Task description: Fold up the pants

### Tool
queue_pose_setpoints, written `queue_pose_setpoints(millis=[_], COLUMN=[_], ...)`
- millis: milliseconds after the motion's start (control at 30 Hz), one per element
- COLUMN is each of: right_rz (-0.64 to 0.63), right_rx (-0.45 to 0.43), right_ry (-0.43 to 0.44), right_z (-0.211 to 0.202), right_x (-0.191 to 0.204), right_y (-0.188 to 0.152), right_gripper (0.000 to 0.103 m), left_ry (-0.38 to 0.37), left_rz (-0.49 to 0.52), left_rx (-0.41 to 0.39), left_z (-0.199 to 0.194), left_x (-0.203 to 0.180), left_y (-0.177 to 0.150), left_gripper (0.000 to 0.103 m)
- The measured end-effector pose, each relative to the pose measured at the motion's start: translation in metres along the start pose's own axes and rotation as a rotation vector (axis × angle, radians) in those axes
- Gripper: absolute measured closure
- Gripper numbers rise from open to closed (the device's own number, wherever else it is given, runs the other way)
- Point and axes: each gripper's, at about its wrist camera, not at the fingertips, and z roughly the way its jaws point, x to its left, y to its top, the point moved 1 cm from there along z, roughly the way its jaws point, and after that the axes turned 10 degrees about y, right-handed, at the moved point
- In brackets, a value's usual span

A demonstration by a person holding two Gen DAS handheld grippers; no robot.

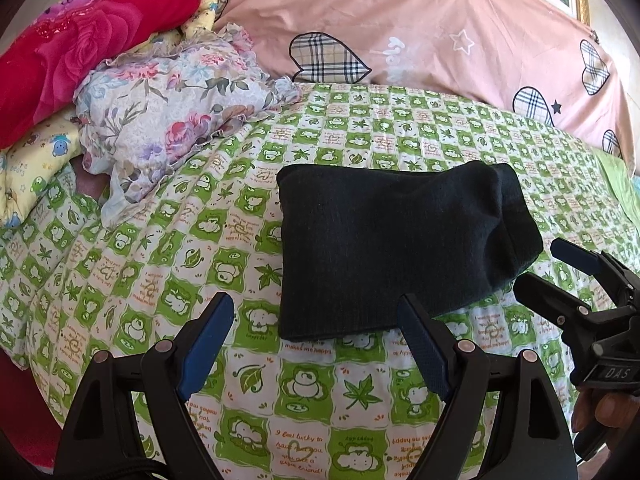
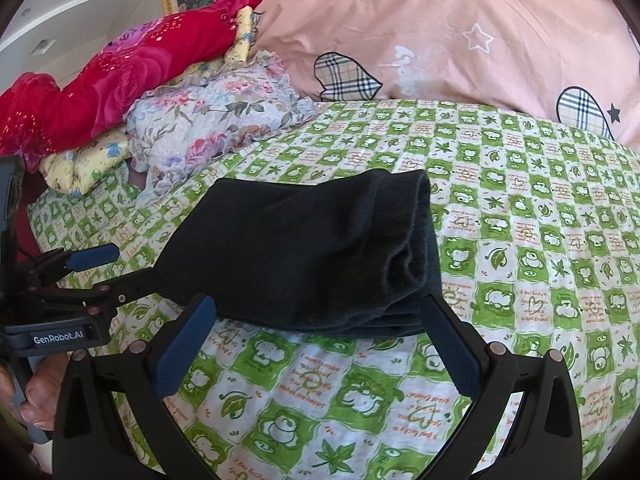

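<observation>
Right up close, our left hand-held gripper (image 1: 316, 344) hangs with its jaws apart, gripping nothing, just short of the near edge of the black pants (image 1: 396, 248). Our right hand-held gripper (image 2: 320, 344) is spread wide too, empty, at the bundle's near right corner. We see the pants lying on the green checked bedsheet (image 1: 200, 240) as a compact folded rectangle, layered edges showing on the right. Folding looks essentially done; perhaps only a tidy remains.
</observation>
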Motion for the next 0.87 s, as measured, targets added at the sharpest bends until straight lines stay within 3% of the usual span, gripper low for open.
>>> queue_pose_setpoints(millis=[867], right_rz=[0.008], right_rx=[0.015], right_ry=[0.009], right_z=[0.0079], right_x=[-0.0094], right_y=[0.0064], right_gripper=[0.001], left_ry=[0.008], left_rz=[0.002], left_rx=[0.011], left_z=[0.0077], left_x=[-0.0061], left_y=[0.0066], left_gripper=[0.019])
